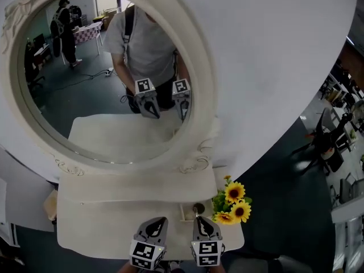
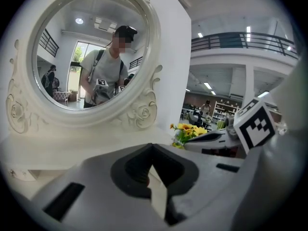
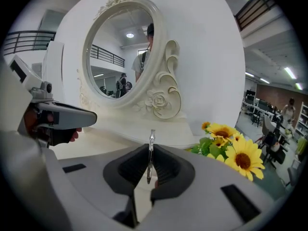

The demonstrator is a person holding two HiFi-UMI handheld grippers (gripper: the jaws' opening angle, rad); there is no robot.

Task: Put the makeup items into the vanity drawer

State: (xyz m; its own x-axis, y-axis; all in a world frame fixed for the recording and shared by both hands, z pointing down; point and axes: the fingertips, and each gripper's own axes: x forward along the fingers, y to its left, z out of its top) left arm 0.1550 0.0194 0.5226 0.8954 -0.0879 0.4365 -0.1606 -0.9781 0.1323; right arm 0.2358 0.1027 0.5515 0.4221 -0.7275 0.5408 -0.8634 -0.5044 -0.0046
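Nearest, the left hand-held gripper (image 2: 151,161) has its jaws together with nothing between them. Just to its right, the right hand-held gripper (image 3: 150,160) is clamped on a thin metal tool (image 3: 151,150), which stands upright in its pads above the white worktop (image 1: 91,223). Sunflowers (image 1: 234,202) stand at the worktop's right edge. Beyond, the oval mirror (image 1: 85,135) reflects both grippers and the person.

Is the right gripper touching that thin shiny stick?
Touching. In the right gripper view, the right gripper is shut on the silver stick, pressing it from both sides, and the stick's tip pokes out past the jaws.
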